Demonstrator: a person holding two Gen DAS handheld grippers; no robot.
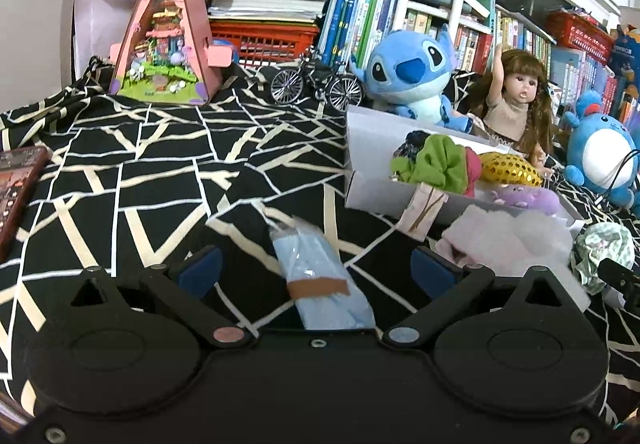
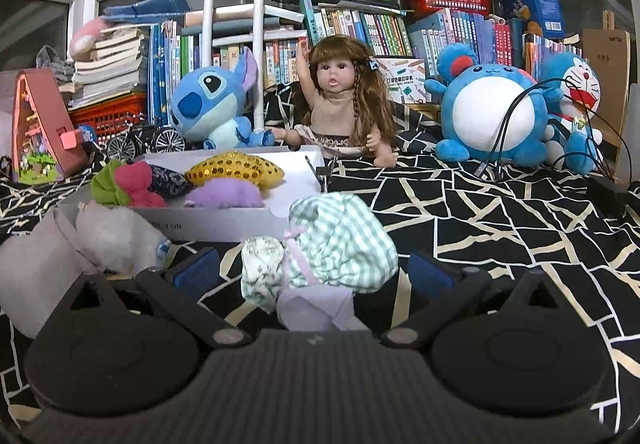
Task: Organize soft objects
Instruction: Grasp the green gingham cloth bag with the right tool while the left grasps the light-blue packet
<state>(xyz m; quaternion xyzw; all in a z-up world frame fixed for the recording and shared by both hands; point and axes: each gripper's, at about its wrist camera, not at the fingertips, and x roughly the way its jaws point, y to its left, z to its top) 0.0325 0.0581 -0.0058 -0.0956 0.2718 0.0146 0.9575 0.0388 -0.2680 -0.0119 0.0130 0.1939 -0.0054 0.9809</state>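
The left gripper point(image 1: 316, 270) has its fingers spread wide. Between them, touching neither blue pad, lies a light blue packet point(image 1: 322, 276) with a brown band across it, flat on the black patterned cloth point(image 1: 160, 172). To the left of the packet the cloth is bare up to a dark phone point(image 1: 18, 184) at the left edge.

The right gripper point(image 2: 312, 268) is also spread wide. A green checked fabric bundle point(image 2: 340, 240) sits between its fingers, and I cannot tell if a pad touches it. Under the bundle's near end lies a pale lilac paper point(image 2: 316, 308).

The white box point(image 2: 224, 222) stands just behind the bundle, its near wall low. Inside it are a green scrunchie point(image 2: 106, 186), a pink one point(image 2: 138, 184), a gold sequin star point(image 2: 236, 168) and a purple plush point(image 2: 226, 196). A white fluffy piece point(image 2: 116, 236) leans against the box's near-left corner. To the right of the bundle the cloth is free as far as the black cables point(image 2: 516, 124).
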